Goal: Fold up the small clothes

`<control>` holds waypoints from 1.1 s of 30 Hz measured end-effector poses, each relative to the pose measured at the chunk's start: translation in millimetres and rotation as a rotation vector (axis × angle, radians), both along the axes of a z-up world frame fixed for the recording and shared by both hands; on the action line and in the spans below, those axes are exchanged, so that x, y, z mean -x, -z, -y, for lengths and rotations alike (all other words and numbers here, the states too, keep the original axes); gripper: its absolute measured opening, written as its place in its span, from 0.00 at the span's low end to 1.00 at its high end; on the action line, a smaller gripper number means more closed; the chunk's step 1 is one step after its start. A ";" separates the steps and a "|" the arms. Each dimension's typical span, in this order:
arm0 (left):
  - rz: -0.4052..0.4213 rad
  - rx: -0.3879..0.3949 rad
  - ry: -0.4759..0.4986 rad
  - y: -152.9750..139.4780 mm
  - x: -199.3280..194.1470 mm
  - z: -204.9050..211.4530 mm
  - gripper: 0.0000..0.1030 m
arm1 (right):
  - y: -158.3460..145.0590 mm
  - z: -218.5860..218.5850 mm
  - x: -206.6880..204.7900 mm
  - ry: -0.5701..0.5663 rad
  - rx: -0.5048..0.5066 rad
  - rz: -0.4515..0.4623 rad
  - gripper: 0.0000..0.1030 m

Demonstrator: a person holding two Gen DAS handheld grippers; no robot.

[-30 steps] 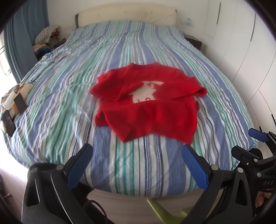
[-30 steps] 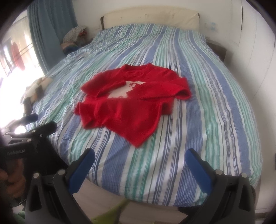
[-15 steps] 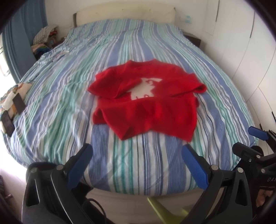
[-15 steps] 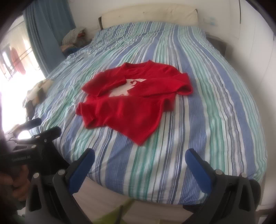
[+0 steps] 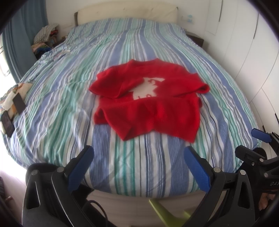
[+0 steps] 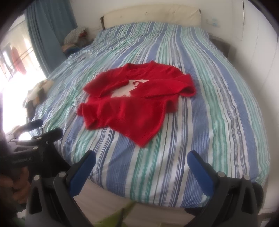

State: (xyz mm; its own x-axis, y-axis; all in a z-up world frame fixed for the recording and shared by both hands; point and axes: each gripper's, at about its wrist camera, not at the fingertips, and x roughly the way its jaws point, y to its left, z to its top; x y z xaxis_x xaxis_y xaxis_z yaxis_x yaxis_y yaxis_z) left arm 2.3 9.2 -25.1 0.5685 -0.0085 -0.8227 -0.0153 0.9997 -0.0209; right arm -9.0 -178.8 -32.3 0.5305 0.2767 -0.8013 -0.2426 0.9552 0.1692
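Note:
A small red sweater (image 5: pixel 148 103) with a white motif on its chest lies on the striped bed (image 5: pixel 69 97), both sleeves folded across the front and the hem partly turned up. It also shows in the right wrist view (image 6: pixel 132 104). My left gripper (image 5: pixel 139 155) is open and empty, held above the bed's foot edge, well short of the sweater. My right gripper (image 6: pixel 141 160) is open and empty, also near the foot edge. Each gripper shows at the edge of the other's view.
A headboard (image 5: pixel 127 13) stands at the far end. Clothes are piled on a bedside stand (image 5: pixel 45 38) at the far left. Phones and a cloth (image 5: pixel 12 106) lie on the bed's left edge. White wardrobes (image 5: pixel 244 52) line the right side.
Both grippers have risen slightly and moved a little towards the bed; the sweater has not moved. Both stay open.

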 end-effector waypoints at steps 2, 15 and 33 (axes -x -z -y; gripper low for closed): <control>-0.001 0.002 0.000 0.3 0.2 -0.2 1.00 | 0.0 -0.1 0.0 0.000 0.000 0.001 1.00; -0.114 0.215 -0.075 36.8 -11.2 -67.7 1.00 | 4.6 16.5 -5.4 0.061 0.042 0.027 1.00; -0.299 0.326 -0.260 145.1 -137.1 -90.2 0.35 | 161.2 -5.0 -106.1 0.005 -0.365 -0.212 0.79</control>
